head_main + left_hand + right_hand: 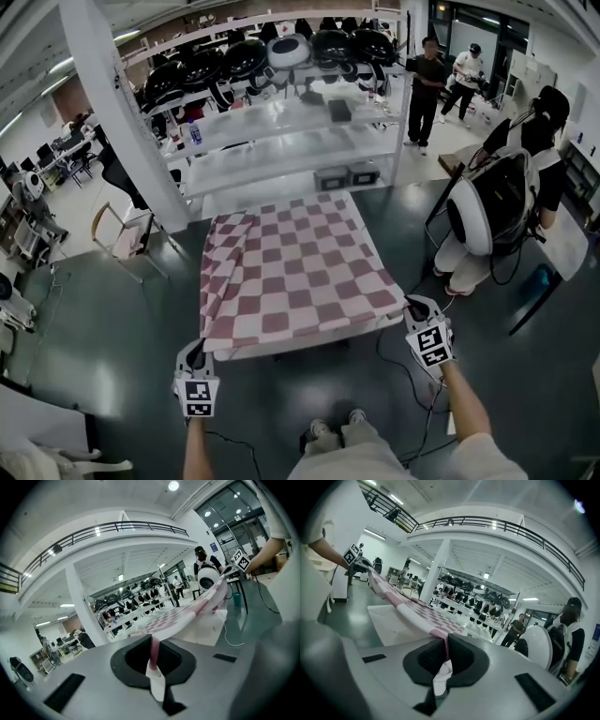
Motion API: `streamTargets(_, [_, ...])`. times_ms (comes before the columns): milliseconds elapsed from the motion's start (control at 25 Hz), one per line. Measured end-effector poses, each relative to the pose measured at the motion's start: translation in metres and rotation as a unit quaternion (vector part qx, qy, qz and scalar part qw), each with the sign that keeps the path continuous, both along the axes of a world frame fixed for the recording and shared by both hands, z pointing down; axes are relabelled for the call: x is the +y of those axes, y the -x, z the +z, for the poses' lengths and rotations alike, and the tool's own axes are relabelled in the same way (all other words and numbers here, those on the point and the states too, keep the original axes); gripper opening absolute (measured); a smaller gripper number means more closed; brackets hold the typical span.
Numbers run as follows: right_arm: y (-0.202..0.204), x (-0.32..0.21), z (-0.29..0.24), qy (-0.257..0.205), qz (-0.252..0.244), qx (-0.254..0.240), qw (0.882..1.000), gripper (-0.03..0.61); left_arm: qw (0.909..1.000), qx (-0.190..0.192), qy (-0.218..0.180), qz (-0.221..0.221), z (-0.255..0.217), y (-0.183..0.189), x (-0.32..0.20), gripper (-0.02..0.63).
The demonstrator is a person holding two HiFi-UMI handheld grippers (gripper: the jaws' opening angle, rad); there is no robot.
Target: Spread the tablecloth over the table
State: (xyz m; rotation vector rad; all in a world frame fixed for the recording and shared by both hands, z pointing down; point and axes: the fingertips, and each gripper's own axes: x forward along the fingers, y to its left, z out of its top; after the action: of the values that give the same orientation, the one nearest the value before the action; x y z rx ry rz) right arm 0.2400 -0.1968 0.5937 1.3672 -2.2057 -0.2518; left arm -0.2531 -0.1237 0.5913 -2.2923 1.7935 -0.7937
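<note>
The checked tablecloth [295,277] covers the bench [389,620] at mid-frame, rumpled toward its upper-left corner, with the near edge lifted off the top. The left claw [193,349] and the right claw [413,306] each clamp a near corner. Pulling unevenly could skew the cloth or drag it off the far edge.

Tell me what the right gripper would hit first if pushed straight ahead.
The right gripper is shut on the tablecloth, so the cloth comes first. Just beyond it is probably the table edge, though depth is unclear.
</note>
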Motion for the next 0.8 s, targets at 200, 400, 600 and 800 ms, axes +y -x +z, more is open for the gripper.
streamTargets(200, [-0.036,0.021,0.038,0.038,0.003,0.012,0.999,0.014,0.9995,0.005,0.031,-0.004,0.029,-0.036,0.033,0.025])
streamTargets(400, [-0.067,0.036,0.058,0.030,-0.001,0.023,0.999,0.014,0.9989,0.011,0.044,-0.009,0.066,-0.068,0.061,0.025])
streamTargets(600, [-0.074,0.053,0.085,0.055,-0.002,0.014,0.998,0.014,0.9969,0.018,0.073,-0.024,0.093,-0.075,0.084,0.025])
streamTargets(800, [-0.072,0.071,0.098,0.081,0.004,0.003,0.997,0.014,0.9943,0.023,0.099,-0.032,0.105,-0.073,0.096,0.026])
